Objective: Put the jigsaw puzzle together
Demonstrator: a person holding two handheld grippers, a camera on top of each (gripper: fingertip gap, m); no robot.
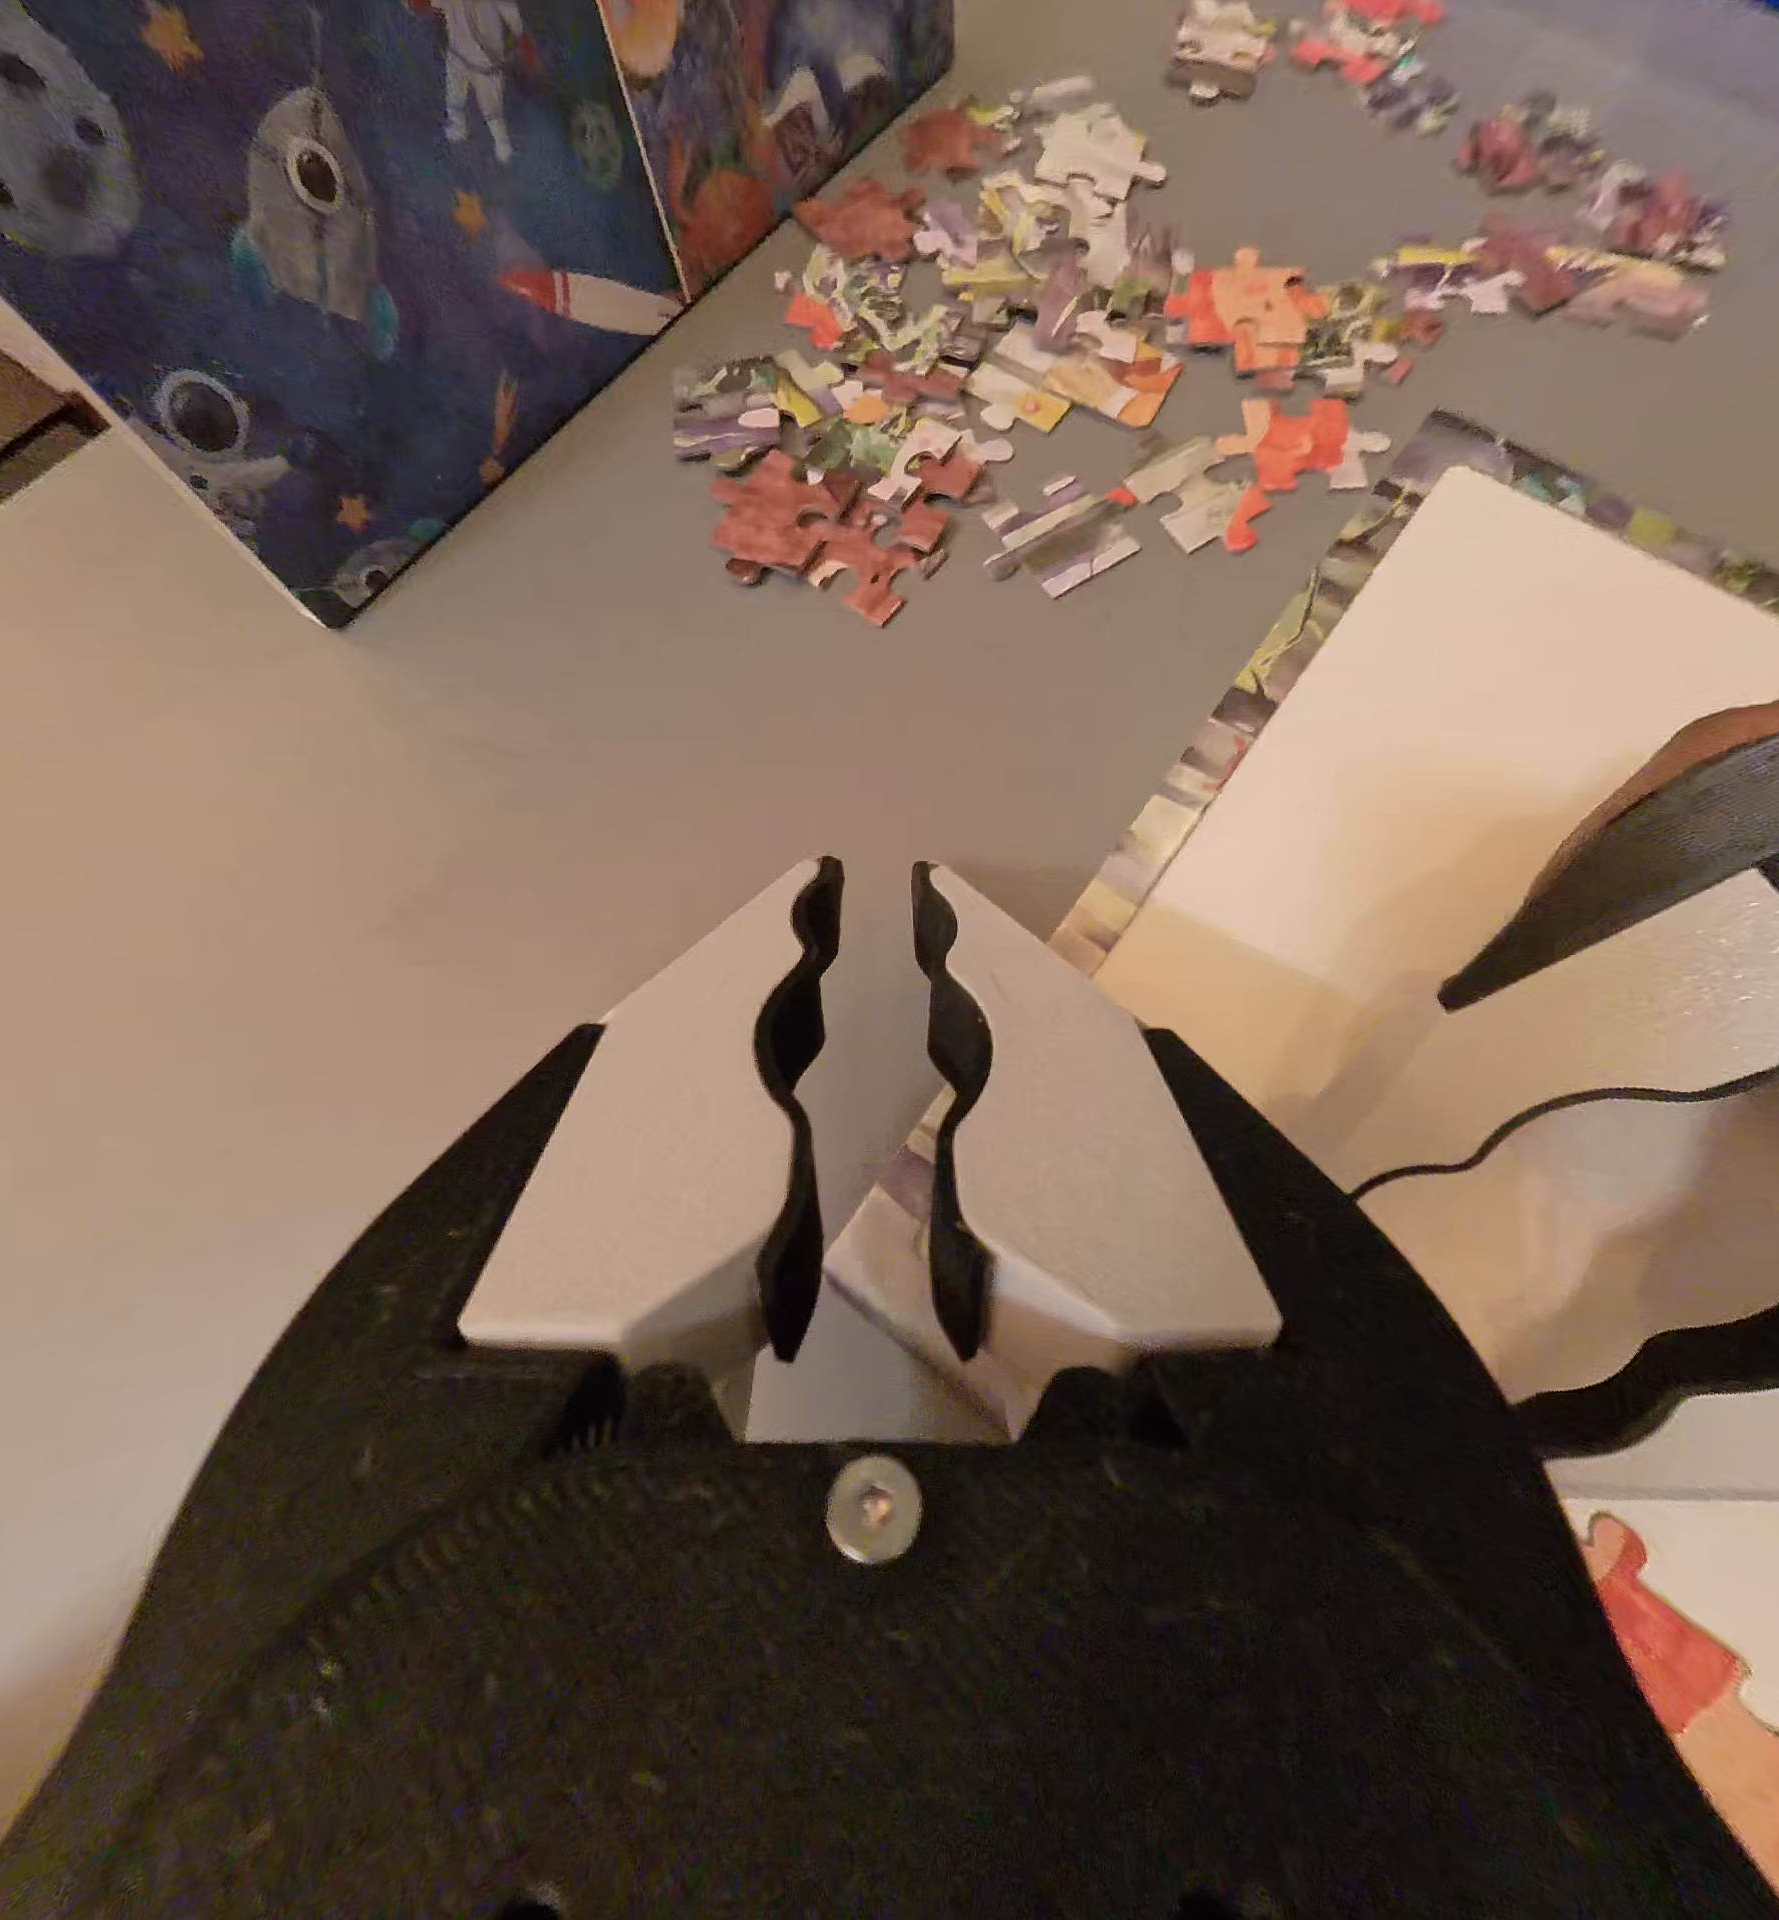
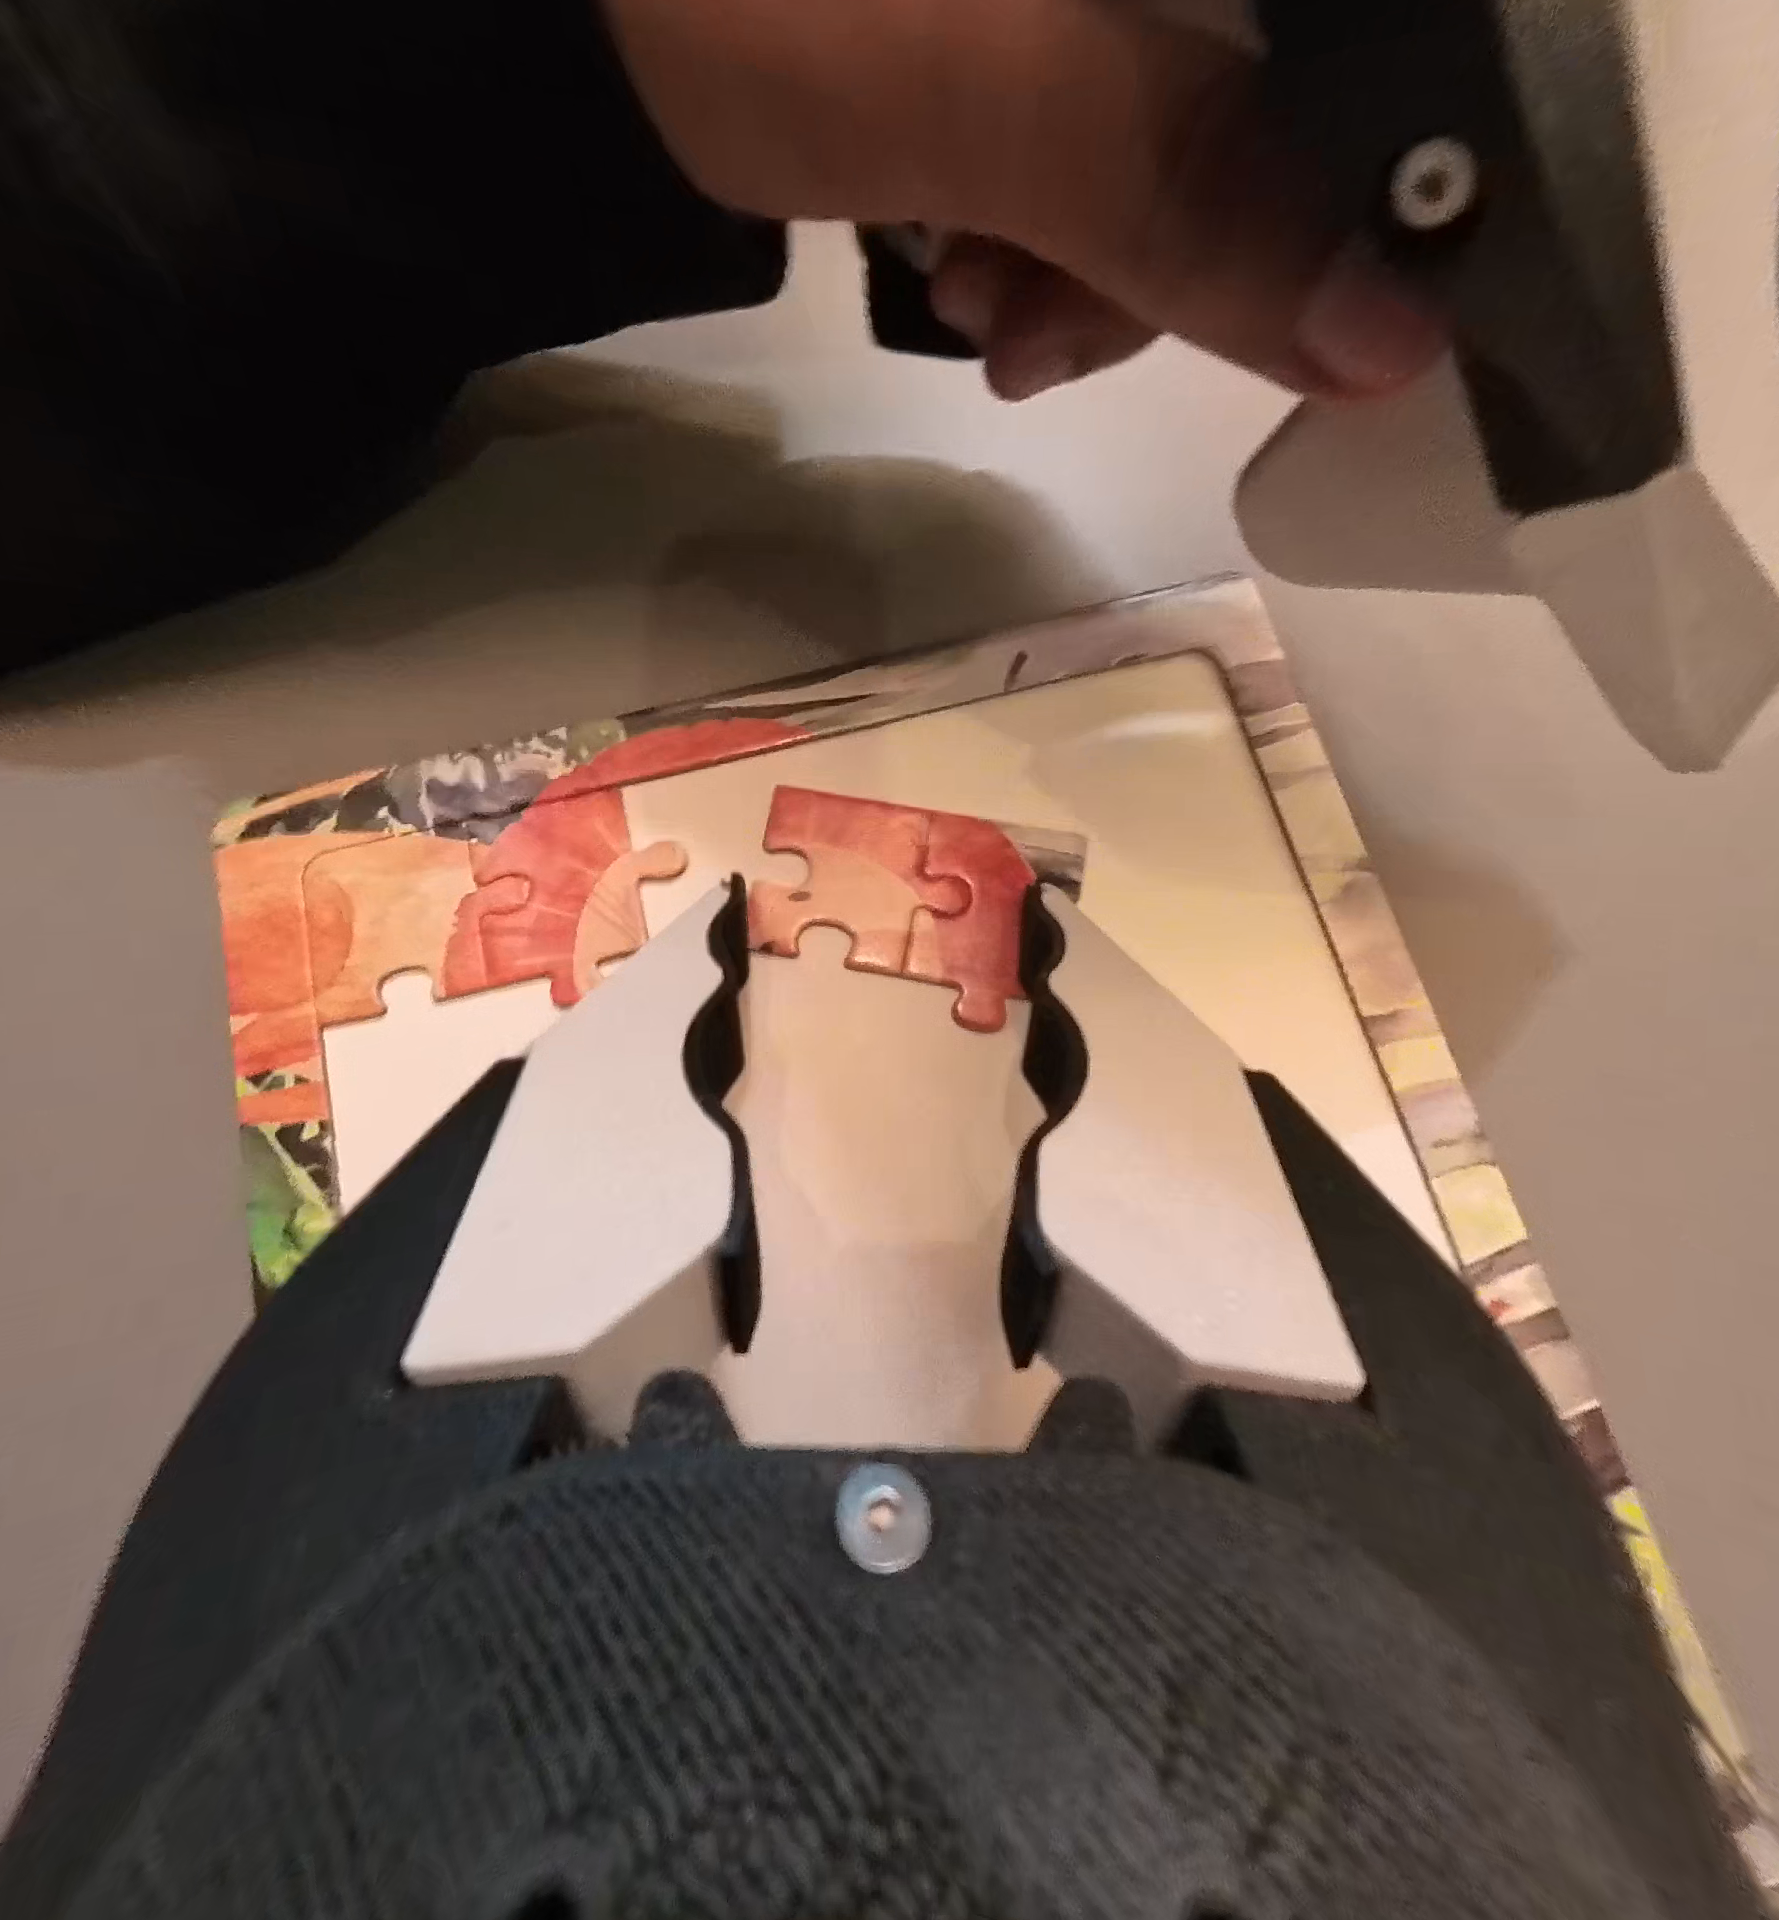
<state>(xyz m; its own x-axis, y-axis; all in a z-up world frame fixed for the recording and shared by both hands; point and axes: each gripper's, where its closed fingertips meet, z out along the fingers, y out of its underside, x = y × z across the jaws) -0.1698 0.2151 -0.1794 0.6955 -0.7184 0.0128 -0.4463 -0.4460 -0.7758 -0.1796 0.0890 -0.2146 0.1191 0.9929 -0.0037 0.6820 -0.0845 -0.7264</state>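
The puzzle tray (image 2: 1384, 935) has a printed border and a white floor. Several red-orange pieces (image 2: 552, 904) sit joined in its far left corner. My right gripper (image 2: 883, 899) holds a joined pair of red-orange pieces (image 2: 864, 883) low over the tray floor, a small gap to the right of the placed ones; its fingertips touch the pair on both sides. My left gripper (image 1: 877, 873) hovers over the tray's corner (image 1: 1124, 914) with a narrow gap between its fingers and nothing in it. It also shows in the right wrist view (image 2: 1695, 582), held by a hand.
A heap of loose puzzle pieces (image 1: 1020, 343) lies on the grey table beyond the tray. A box with a space print (image 1: 293, 260) stands at the far left. The right gripper's finger (image 1: 1695, 831) shows at the right edge. A dark sleeve (image 2: 241, 312) reaches over the tray.
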